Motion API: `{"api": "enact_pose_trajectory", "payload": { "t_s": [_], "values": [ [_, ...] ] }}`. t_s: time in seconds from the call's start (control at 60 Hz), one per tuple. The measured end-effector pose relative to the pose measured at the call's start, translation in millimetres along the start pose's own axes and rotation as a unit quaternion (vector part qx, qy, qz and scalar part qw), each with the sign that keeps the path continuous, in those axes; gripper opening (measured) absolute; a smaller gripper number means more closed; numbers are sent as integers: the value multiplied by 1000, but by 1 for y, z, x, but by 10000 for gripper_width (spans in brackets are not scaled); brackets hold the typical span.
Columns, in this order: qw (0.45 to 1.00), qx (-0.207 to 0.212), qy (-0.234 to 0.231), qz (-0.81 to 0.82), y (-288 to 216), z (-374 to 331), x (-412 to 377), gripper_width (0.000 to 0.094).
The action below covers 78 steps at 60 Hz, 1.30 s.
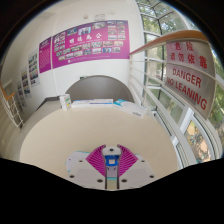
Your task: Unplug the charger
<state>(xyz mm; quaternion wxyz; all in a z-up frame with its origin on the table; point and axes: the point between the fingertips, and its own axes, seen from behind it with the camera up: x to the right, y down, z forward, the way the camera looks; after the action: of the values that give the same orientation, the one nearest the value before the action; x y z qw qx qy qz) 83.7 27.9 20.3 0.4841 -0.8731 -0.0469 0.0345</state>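
Looked like a public building's upper landing or atrium, perhaps on a campus. Carried a magenta notice board (88,44) crowded with photos and printed sheets on a white wall (40,95). Held a glass balustrade (185,95) marked with a red-lettered "DANGER ... LEANING" sign (190,82). Ran tall windows (190,25) alongside a white curved ledge (60,130).

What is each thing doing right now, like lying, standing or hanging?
gripper: above the table, small white and blue thing between its fingers
white box: lying flat at the table's far edge
danger sign: upright
posters: hanging flat
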Motion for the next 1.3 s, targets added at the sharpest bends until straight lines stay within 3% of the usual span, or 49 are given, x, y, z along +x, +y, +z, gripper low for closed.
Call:
{"api": "enact_pose_trajectory", "payload": {
  "t_s": [0.067, 0.167, 0.267, 0.35, 0.4, 0.467, 0.517, 0.75, 0.9, 1.033, 1.133, 1.3],
  "values": [
    [1000, 9, 1, 11, -10, -2, 2, 111],
    [993, 114, -15, -2, -103, -40, -12, 109],
    [981, 189, -42, -5, -198, -80, -24, 110],
    [975, 219, -39, 11, -249, -110, -6, 112],
    [975, 221, -32, 19, -255, -115, 14, 112],
    [980, 198, -15, 23, -250, -114, 40, 113],
    [985, 172, 4, 18, -219, -94, 74, 114],
    [998, -50, 44, 23, -25, -41, 138, 155],
    [992, -115, 48, 25, 30, -25, 148, 219],
    [992, -114, 44, 26, 38, -11, 145, 289],
    [994, -99, 49, 20, 33, -4, 146, 452],
    [997, -62, 52, 9, 5, -14, 142, 813]
  ]
}}
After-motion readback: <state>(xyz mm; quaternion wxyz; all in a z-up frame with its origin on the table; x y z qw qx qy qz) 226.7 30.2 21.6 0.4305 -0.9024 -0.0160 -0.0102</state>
